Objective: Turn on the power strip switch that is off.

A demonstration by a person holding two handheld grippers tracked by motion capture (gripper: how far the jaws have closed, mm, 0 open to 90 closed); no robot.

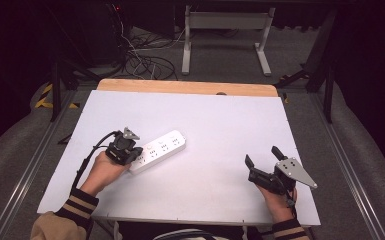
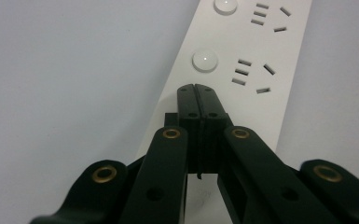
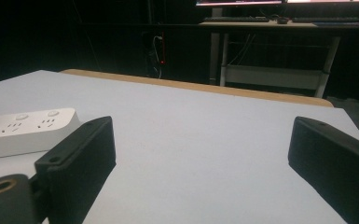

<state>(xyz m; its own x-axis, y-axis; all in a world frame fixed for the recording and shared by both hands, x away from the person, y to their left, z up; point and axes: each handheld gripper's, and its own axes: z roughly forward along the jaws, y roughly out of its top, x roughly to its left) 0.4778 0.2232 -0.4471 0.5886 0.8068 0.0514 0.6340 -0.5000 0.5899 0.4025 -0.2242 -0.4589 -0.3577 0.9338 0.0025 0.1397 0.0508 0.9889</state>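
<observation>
A white power strip [image 1: 158, 150] is seen lying flat on the white counter [image 1: 220, 130], left of its middle, set at a slant with its far end pointing up and to the right in the high view. Round buttons and socket slots are seen along its top face. The left gripper [image 1: 131, 161] is held at the near end of the strip by the person's left hand [image 1: 104, 171], and its tips are set over that end. In the left gripper view the jaws are seen pressed together with nothing between them, and the closed tips of the left gripper [image 2: 196, 88] are placed over the strip's top face [image 2: 242, 60], just short of a round button [image 2: 204, 61]; whether the tips actually touch the surface cannot be told.

The right gripper [image 1: 262, 159] is held by the right hand [image 1: 278, 199] near the counter's near right corner, well apart from the strip. Its jaws are spread wide and nothing is held between them. In the right gripper view bare counter [image 3: 200, 140] is seen between the two jaws, and the strip [image 3: 25, 128] is seen farther off at the left edge.

A wooden strip [image 1: 187, 87] is seen along the counter's far edge, and beyond it a white table frame [image 1: 225, 35] and loose cables [image 1: 147, 62] are seen on the dark floor
</observation>
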